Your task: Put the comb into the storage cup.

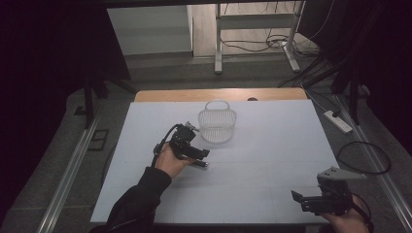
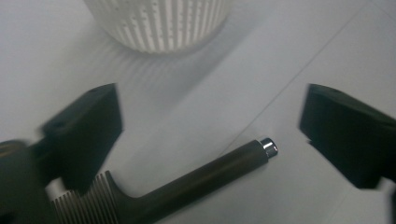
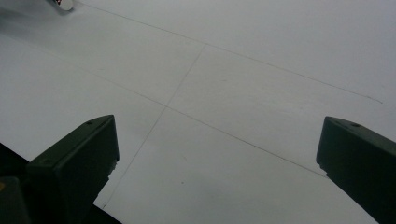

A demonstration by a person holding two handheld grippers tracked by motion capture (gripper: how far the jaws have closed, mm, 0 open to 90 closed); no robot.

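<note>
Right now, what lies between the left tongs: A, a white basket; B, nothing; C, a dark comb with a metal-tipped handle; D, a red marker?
C: the comb lies on the table between the open left tongs, its handle pointing away, untouched by either jaw.

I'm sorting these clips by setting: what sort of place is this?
Probably a lab or recording workspace, not a home: a table under a plain white cover, dark curtains at the sides, and loose cables and a power strip on the bare floor beyond.

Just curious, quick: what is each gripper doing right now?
Left gripper: open, jaws either side of a dark comb on the table, not gripping it.
Right gripper: open, holding nothing.
</note>
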